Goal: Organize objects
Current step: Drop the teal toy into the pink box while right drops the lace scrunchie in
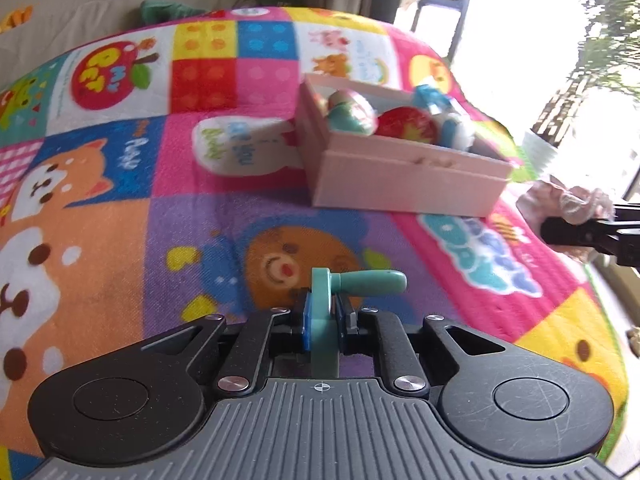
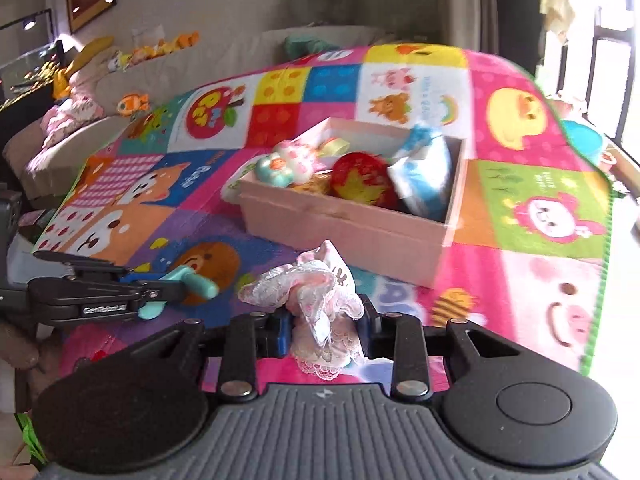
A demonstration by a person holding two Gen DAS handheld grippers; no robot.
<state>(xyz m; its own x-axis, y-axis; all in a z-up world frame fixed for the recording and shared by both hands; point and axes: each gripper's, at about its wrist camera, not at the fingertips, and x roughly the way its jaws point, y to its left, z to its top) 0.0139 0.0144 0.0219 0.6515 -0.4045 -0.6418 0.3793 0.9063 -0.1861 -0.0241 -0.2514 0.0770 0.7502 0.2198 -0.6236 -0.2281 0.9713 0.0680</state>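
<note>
- Readable writing: "GenRobot.AI" in white on the side of my left gripper point(image 2: 160, 286), seen from my right wrist view. The mat point(image 1: 120, 240) has "MY PET" on a red apple patch near its far left corner; its other lettering is too blurred to read.
- My left gripper point(image 1: 322, 316) is closed tight on a teal toy point(image 1: 326, 308): the flat disc part sits between my 2 blue pads, and the handle sticks out to the right, above the bear patch near the mat's near edge.
- My right gripper point(image 2: 326, 330) is clamped on a bundle of white and pink lace cloth point(image 2: 316, 300), which bulges up and out past the pads.
- The pink box point(image 2: 348, 228) sits toward the mat's far right part, beyond both grippers, holding a red round toy point(image 2: 362, 180), a blue and white packet point(image 2: 424, 176) and pastel toys point(image 2: 288, 164).
</note>
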